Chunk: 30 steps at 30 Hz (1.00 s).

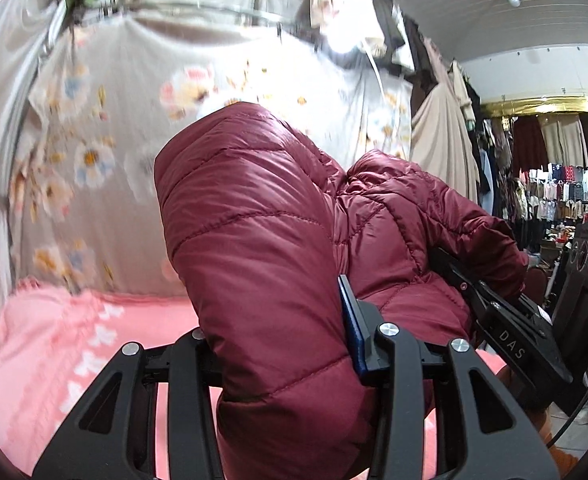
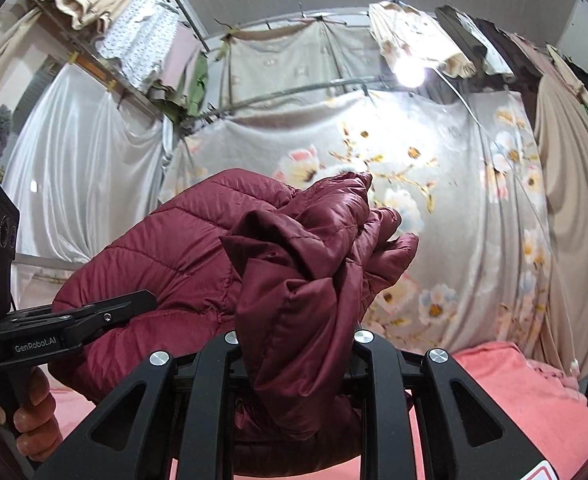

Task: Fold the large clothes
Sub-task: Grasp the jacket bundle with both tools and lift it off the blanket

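The maroon puffer jacket point(image 1: 261, 248) hangs bunched in the air above the pink blanket point(image 1: 65, 344), pinched by both tools. Its slick shell could slide free and spoil the fold. The left gripper point(image 1: 289, 344) clamps a thick padded section; the right gripper point(image 2: 294, 344) squeezes a crumpled wad.

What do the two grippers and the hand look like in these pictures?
Both grippers, left and right, are matte black with triangular cut-outs and round silver bolts. The left has a blue pad and white "GenRobot.AI" lettering; the right shows "DAS". A bare hand grips the left handle; no sleeve visible.
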Tool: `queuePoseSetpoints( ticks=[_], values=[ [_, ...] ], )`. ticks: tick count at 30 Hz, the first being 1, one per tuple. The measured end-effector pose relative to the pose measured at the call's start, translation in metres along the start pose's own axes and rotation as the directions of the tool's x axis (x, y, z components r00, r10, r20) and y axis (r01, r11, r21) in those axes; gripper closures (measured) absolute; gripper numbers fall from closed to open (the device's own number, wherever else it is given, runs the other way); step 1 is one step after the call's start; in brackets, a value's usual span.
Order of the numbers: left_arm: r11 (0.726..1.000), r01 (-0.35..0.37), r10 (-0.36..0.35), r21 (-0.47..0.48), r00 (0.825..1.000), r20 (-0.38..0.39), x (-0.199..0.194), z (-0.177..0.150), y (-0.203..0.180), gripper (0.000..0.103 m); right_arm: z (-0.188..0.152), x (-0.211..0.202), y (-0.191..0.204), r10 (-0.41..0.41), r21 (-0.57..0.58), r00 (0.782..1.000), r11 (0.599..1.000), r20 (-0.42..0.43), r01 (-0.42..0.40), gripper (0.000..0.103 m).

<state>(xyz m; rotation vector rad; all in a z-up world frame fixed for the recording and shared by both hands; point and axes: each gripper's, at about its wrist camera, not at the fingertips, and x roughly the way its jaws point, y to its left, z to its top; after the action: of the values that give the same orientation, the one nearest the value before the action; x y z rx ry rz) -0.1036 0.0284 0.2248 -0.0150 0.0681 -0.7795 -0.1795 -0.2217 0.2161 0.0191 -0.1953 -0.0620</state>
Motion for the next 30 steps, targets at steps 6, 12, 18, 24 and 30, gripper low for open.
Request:
queuePoseSetpoints(
  ticks=[6,12,18,24,30],
  values=[
    [0.995,-0.049,0.039,0.082,0.992,0.123,-0.015,0.014,0.025,0.064,0.012,0.031,0.03,0.053,-0.038,0.997,0.998,0.064,-0.051,0.083],
    [0.989,-0.084,0.063,0.126,0.984,0.166,-0.01,0.022,0.064,0.064,0.002,0.076,0.058,0.083,-0.067,0.995,0.995,0.056,-0.08,0.083],
    [0.981,-0.132,0.112,0.138,0.983,0.149,0.011,0.013,0.108,0.063,-0.027,0.127,0.08,0.108,-0.074,0.994,0.991,0.004,-0.108,0.083],
    [0.982,-0.151,0.139,0.115,0.985,0.104,0.042,-0.006,0.155,0.063,-0.062,0.178,0.091,0.122,-0.054,0.99,0.991,-0.067,-0.125,0.083],
    [0.981,-0.159,0.153,0.109,0.987,0.056,0.075,-0.029,0.193,0.063,-0.107,0.221,0.096,0.117,-0.033,0.983,0.992,-0.141,-0.123,0.083]
  ],
)
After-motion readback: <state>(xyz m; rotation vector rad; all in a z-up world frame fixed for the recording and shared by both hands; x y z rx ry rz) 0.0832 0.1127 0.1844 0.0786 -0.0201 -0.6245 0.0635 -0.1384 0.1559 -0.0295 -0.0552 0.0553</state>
